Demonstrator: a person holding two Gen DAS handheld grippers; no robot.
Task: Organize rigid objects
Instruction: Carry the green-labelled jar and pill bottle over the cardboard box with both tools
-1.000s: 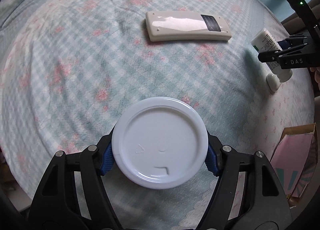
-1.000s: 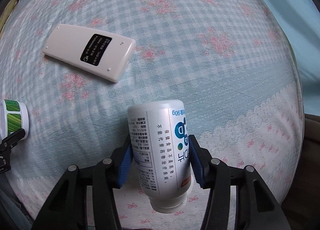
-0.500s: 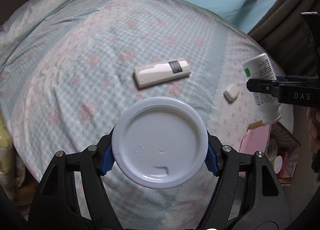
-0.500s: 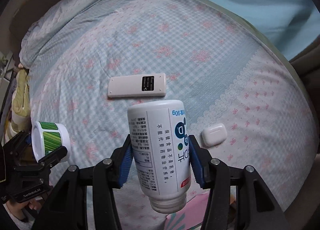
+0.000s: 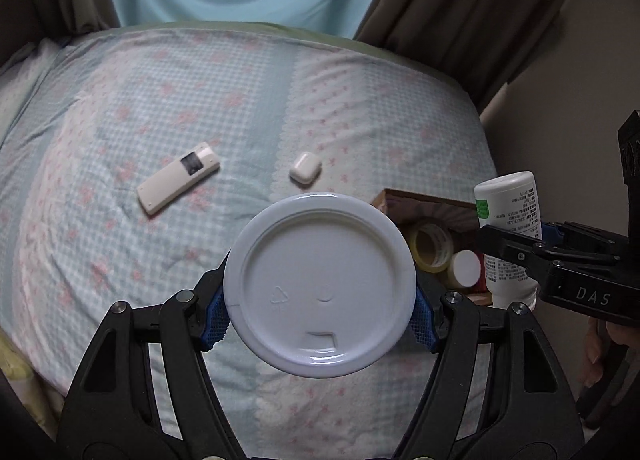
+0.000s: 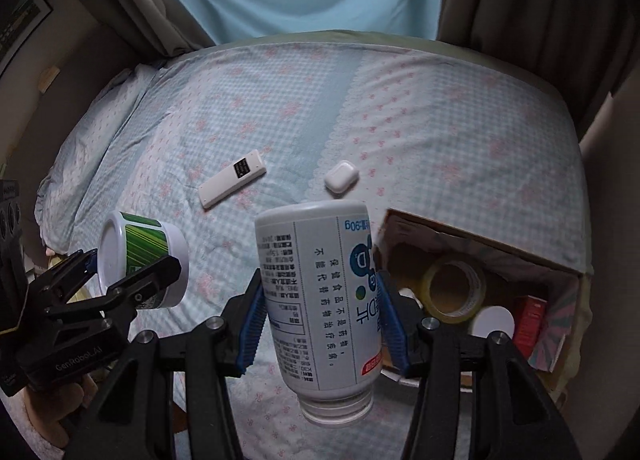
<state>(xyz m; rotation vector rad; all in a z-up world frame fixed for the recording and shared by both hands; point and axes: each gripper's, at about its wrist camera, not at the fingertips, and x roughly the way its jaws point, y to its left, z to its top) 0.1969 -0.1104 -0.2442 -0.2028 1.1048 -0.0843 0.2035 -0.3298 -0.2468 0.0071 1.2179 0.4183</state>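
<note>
The jar (image 5: 320, 292), white with a green striped label, sits clamped in your left gripper (image 5: 320, 312), its blue pads pressed to either side of the wide round lid that faces the camera. From the right wrist view the same jar (image 6: 142, 260) hangs in the air above the near edge of the bed (image 6: 440, 108), tilted on its side. Your right gripper (image 6: 320, 320) is closed on a white bottle (image 6: 320, 300) with printed text, held upside down with its cap pointing toward the camera. In the left wrist view that bottle (image 5: 508, 236) hangs right above the open cardboard box (image 5: 424, 200) at the bed's near right corner.

Inside the box (image 6: 480, 236) you can see a roll of yellowish tape (image 6: 456, 288), a round white lid (image 6: 494, 324) just beside it, and something red (image 6: 530, 320) against the far side. Out on the checked bedspread lie a white remote (image 6: 233, 183) and, well apart to its right, a small white earbud case (image 6: 341, 177). Neither gripper touches them. Brown curtains (image 6: 520, 0) and a pale blue sheet hang behind the bed.
</note>
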